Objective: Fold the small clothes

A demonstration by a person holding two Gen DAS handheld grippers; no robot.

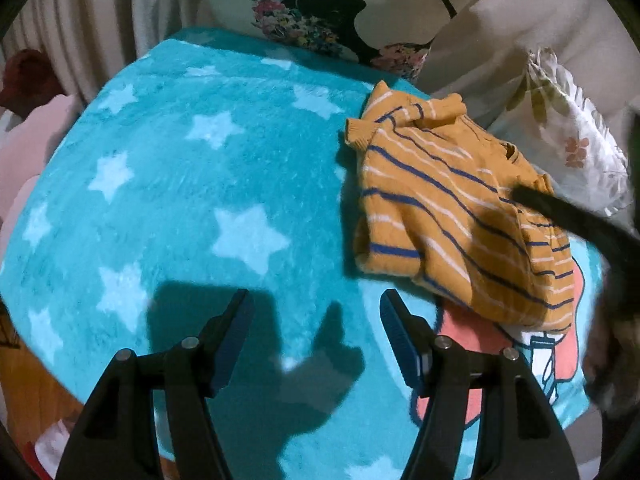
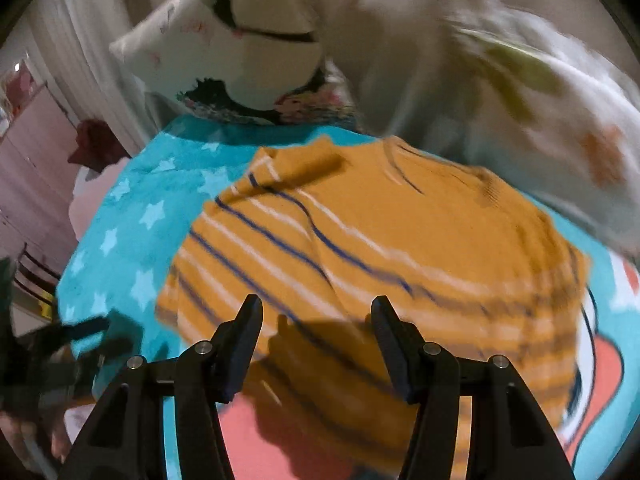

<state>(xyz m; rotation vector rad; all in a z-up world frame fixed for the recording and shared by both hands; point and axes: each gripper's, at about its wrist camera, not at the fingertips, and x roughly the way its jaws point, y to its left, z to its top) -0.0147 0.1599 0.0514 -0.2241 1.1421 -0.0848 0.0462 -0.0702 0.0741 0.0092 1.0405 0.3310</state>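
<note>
A small mustard-yellow sweater (image 1: pixel 448 208) with blue and white stripes lies loosely folded on a teal star-patterned blanket (image 1: pixel 192 184), at the right in the left wrist view. My left gripper (image 1: pixel 316 300) is open and empty, to the left of and nearer than the sweater. In the right wrist view the sweater (image 2: pixel 380 248) fills the middle, blurred. My right gripper (image 2: pixel 316 308) is open and empty just above the sweater's near edge. The right gripper's dark finger (image 1: pixel 560 212) shows over the sweater's right side in the left wrist view.
A coral and white print (image 1: pixel 532 356) is on the blanket under the sweater. A floral pillow (image 1: pixel 312 28) and a white leaf-print pillow (image 1: pixel 568 132) lie beyond. Pale curtains hang at the back left. The bed edge drops off at left, with a red cap (image 1: pixel 24 80) beyond.
</note>
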